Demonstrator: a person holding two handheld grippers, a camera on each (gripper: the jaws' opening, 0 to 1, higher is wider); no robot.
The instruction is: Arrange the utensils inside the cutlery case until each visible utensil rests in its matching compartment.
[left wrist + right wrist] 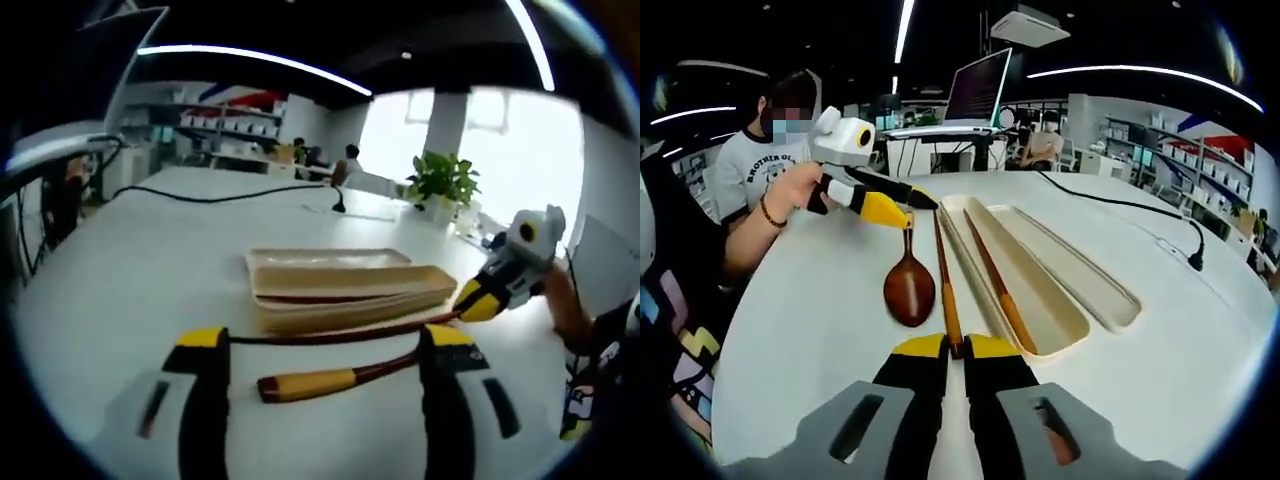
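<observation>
The right gripper [955,347] has its yellow-tipped jaws clamped on the near end of a brown wooden chopstick [944,280] lying on the white table [790,330]. The left gripper [902,212], jaws apart, hovers over the handle of a dark wooden spoon [910,288]. Right of these, the beige two-compartment cutlery case [1080,330] holds a second chopstick [995,285].

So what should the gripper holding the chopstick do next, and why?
Probably lift the chopstick pinched by the right gripper and carry it sideways to the cutlery case. It lies on the table beside the case, while its partner already rests inside a compartment.
</observation>
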